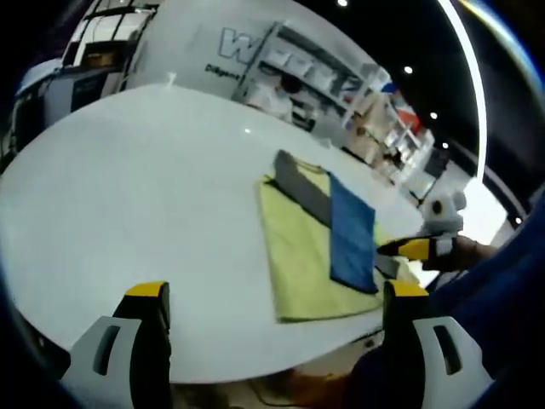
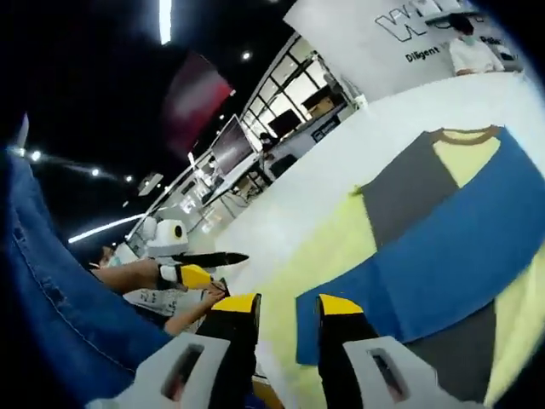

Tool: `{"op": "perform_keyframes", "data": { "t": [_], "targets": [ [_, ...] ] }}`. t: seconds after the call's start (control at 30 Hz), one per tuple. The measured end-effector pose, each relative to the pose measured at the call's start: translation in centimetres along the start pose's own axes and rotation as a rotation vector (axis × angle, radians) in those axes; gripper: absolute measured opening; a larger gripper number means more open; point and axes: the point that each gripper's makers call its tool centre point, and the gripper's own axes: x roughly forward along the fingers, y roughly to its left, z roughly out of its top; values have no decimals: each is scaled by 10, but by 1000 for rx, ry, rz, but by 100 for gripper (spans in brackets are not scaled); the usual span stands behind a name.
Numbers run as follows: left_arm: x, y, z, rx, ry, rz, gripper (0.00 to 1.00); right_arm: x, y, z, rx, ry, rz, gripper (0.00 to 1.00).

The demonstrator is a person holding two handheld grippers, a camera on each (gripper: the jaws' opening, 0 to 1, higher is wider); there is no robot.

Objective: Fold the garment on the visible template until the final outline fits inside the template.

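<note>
Left gripper [image 1: 277, 311] open; wall lettering [image 1: 234, 44] starts "W".

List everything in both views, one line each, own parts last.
table: 1, white, round-edged, carries the rest.
template: 1, yellow-green sheet, flat on the table near its front edge.
garment: 1, blue, grey and pale yellow shirt with a brown collar, lying across the template.
shelving: white racks with goods, background beyond the table.
wall sign: 1, white with grey lettering, behind the table.
bystander: 1, in white, at the far side of the table.
left tool: yellow-tipped, jaws apart, above the table's near edge.
right tool: yellow-tipped, jaws apart, at the garment's blue edge.
sleeve: blue, the person's own.
</note>
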Motion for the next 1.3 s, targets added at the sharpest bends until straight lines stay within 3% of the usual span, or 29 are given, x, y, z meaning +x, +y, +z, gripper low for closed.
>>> {"op": "perform_keyframes", "data": {
  "t": [0.03,0.07,0.1,0.13,0.23,0.4,0.5,0.57,0.63,0.7,0.93,1.3],
  "targets": [
    [1,1,0,-2,0,-1,99,-8,-6,7,-18,-34,-35,24],
    [0,1,0,-2,-1,0,99,-26,-24,26,-40,-120,-112,25],
    [0,1,0,-3,-1,-1,99,-34,-33,33,-58,-145,-147,27],
    [0,-1,0,-1,1,-2,99,-52,-54,47,-87,-197,-232,27],
    [1,-2,1,-2,1,-1,99,-100,-109,71,-152,-267,-443,29],
    [3,-3,1,-1,8,4,99,-136,-150,77,-208,-261,-589,31],
    [3,-3,3,5,16,12,99,-157,-181,76,-260,-234,-721,36],
    [4,-4,3,5,17,11,99,-162,-187,76,-270,-208,-745,41],
    [4,-9,6,9,22,15,99,-176,-214,74,-339,-157,-813,43],
    [5,-8,7,12,23,18,99,-182,-215,76,-381,-113,-850,46],
    [5,-9,8,12,23,37,99,-179,-254,76,-459,-31,-920,51],
    [0,-14,4,-4,21,77,99,-167,-276,88,-481,-79,-949,52]
  ]
}}
